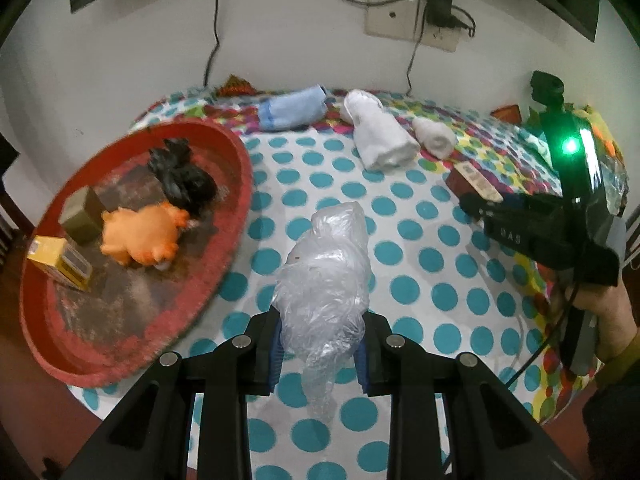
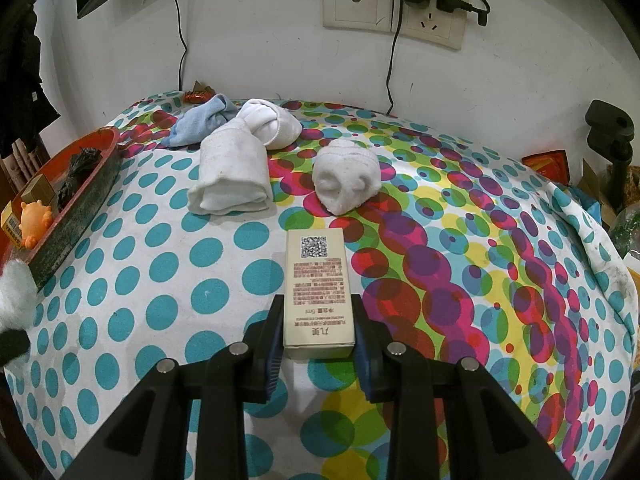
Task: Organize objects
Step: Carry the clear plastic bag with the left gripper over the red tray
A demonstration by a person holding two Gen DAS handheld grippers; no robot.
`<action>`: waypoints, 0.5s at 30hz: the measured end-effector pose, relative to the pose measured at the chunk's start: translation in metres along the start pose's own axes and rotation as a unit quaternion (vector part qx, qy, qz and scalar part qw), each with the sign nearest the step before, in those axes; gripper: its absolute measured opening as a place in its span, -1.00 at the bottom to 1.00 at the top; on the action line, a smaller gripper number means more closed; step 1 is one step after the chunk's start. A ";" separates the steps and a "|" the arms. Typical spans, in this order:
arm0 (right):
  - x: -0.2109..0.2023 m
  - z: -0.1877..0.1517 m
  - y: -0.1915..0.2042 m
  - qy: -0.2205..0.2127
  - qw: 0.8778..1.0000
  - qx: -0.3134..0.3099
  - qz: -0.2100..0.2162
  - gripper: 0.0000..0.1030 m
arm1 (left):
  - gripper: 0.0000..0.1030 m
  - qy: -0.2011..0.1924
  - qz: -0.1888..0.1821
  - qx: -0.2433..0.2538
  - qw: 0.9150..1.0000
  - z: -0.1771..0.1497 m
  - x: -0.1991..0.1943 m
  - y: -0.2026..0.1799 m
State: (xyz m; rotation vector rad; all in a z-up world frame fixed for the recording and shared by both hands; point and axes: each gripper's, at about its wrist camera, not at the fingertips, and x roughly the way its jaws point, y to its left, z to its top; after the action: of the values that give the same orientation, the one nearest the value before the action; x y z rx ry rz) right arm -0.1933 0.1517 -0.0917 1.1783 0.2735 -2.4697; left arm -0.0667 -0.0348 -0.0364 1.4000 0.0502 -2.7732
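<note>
My left gripper point(image 1: 319, 340) is shut on a crumpled clear plastic bag point(image 1: 324, 276), held a little above the dotted tablecloth. To its left lies a round red tray point(image 1: 236, 184) with a black bag point(image 1: 182, 178), an orange toy point(image 1: 142, 236), an olive box point(image 1: 82, 212) and a yellow box point(image 1: 60, 262). My right gripper point(image 2: 318, 320) is shut on a cream box with a QR code point(image 2: 318, 276), low over the cloth. A hand holds that gripper point(image 1: 474, 200) at the right of the left wrist view. The bag point(image 2: 14, 292) shows at the right wrist view's left edge.
A blue sock roll point(image 2: 204, 120), a long white sock roll point(image 2: 234, 168) and a white sock ball point(image 2: 346, 176) lie at the back of the table. Wall sockets point(image 2: 428, 20) with cables hang behind. A black stand point(image 2: 612, 136) and red packets sit at the far right edge.
</note>
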 end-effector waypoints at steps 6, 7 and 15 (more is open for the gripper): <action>0.000 0.000 0.000 0.000 1.000 0.000 0.000 -0.41 | -0.50 -0.005 0.006 -0.026 1.000 0.005 -0.006 0.021; 0.000 0.000 0.000 0.000 1.000 0.000 0.000 -0.41 | -0.50 -0.007 0.009 -0.030 0.999 0.006 -0.007 0.025; 0.000 0.000 0.000 0.000 1.000 0.000 0.000 -0.41 | -0.50 -0.018 0.028 -0.070 0.997 0.007 -0.012 0.056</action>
State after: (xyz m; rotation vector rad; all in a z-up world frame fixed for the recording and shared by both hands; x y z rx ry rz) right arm -0.1932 0.1522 -0.0920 1.1778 0.2742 -2.4690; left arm -0.0630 -0.0911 -0.0233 1.2989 0.1973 -2.6904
